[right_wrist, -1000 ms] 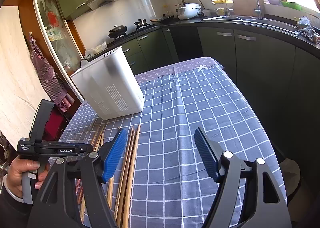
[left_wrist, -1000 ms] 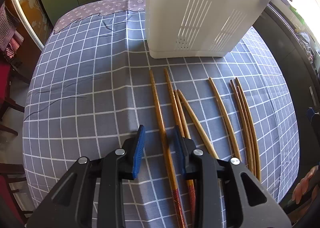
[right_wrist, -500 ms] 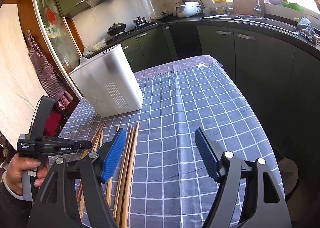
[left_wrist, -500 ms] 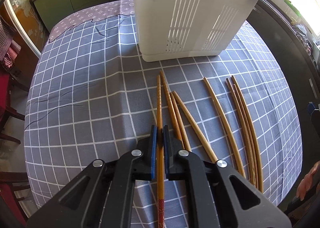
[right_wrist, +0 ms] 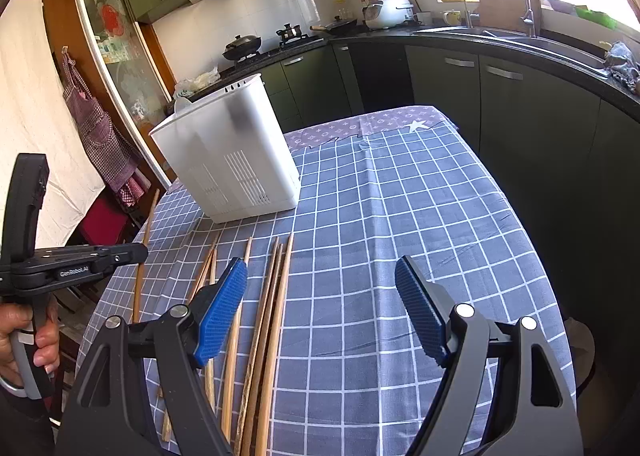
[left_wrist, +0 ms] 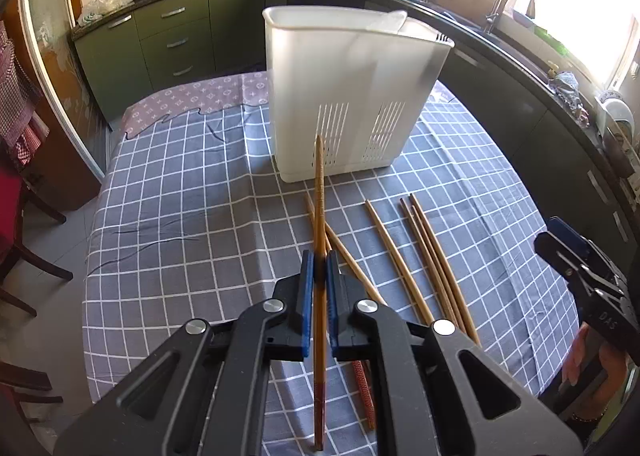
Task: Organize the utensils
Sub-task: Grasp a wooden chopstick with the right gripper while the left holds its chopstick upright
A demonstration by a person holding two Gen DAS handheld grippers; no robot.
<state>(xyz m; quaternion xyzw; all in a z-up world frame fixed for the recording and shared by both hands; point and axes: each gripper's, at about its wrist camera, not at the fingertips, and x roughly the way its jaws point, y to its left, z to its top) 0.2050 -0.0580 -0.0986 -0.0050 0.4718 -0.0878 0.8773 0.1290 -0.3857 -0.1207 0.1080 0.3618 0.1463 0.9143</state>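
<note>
Wooden chopstick (left_wrist: 319, 192) clamped in left tongs (left_wrist: 319, 280), lower end cut off; right tongs (right_wrist: 320, 308) apart.

My left tool (left_wrist: 317, 276) grips one chopstick (left_wrist: 319, 192), raised; six chopsticks (left_wrist: 424, 252) lie before the white upright holder (left_wrist: 352, 96).

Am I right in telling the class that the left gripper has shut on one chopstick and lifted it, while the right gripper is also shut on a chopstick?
Not quite. The left gripper is shut on a lifted chopstick, but the right gripper is open and empty, jaws wide apart above the tablecloth, as the right wrist view shows.
</note>
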